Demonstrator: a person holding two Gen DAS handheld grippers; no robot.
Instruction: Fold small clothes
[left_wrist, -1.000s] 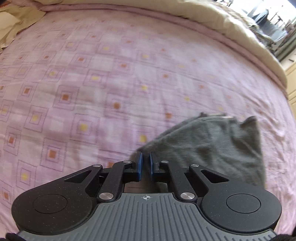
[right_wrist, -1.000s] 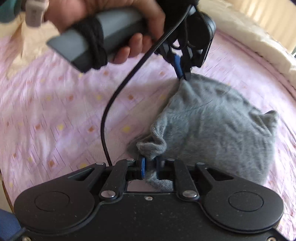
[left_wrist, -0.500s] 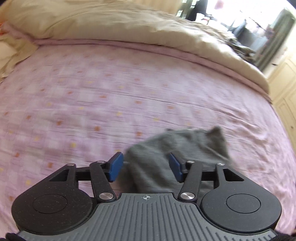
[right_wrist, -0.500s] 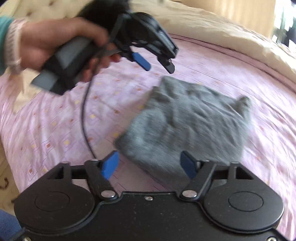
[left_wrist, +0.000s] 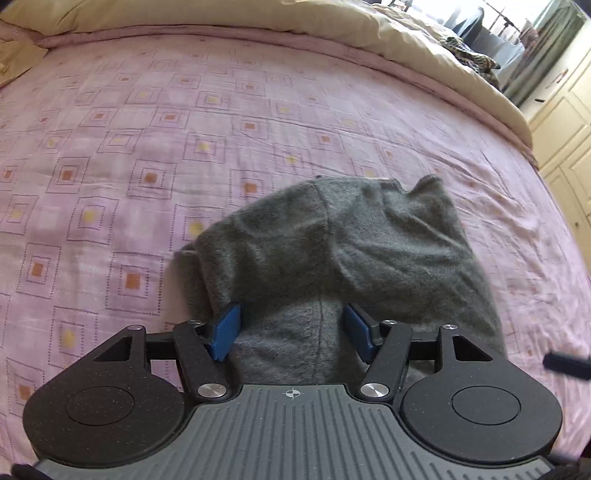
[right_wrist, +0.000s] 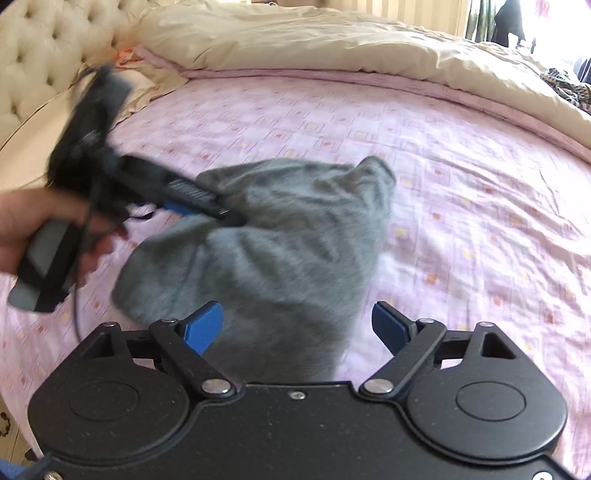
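Both grippers have let go: left gripper (left_wrist: 291, 334) and right gripper (right_wrist: 297, 326) hang wide open (holding nothing) over the grey cloth (left_wrist: 332, 251), lying mid-bed (left_wrist: 147, 129), ready to press it flat

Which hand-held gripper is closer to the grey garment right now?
Left. The left hand-held gripper is open, reaching over the grey garment; its tip looks pressed against it. The right hand-held gripper is open at the near edge.

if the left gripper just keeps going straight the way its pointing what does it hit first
The grey garment. The left gripper is open, and the cloth already lies between its blue pads, so it would likely push into the folded fabric almost at once, with the pink bedsheet underneath.
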